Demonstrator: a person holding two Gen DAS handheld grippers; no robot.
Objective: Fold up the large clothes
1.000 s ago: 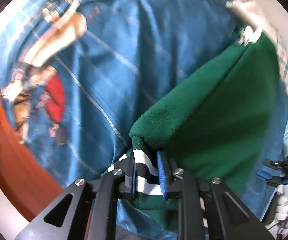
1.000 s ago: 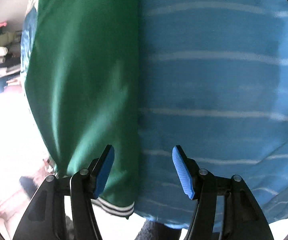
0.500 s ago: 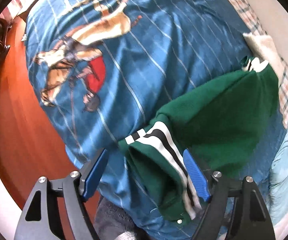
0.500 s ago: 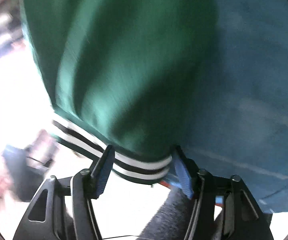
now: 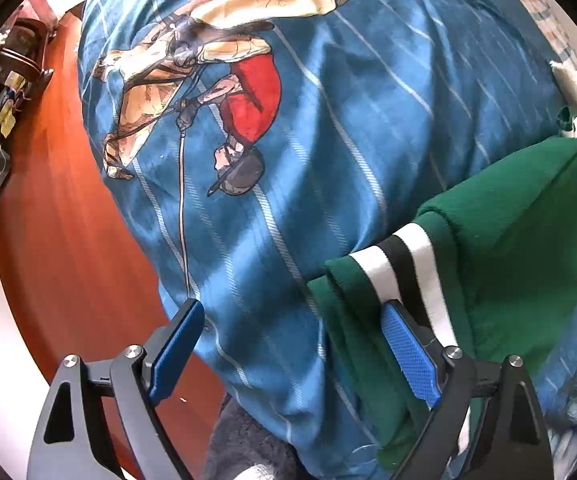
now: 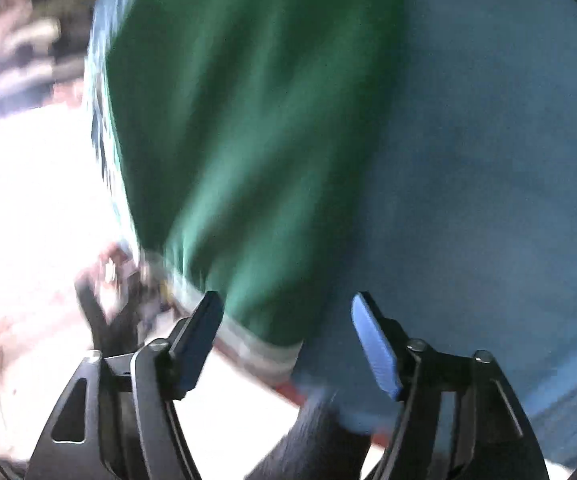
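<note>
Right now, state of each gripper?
Left gripper: open, holding nothing; green garment beside it.
Right gripper: open, green hem between the fingers, not clamped.

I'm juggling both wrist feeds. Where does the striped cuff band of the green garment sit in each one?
Left wrist view: the striped band lies right of centre, just above the right fingertip of the open left hand-held gripper.
Right wrist view: the band is blurred, low in the picture, between the fingers of the open right hand-held gripper.
Shared landmark: the blue bedspread under the green garment.
</note>
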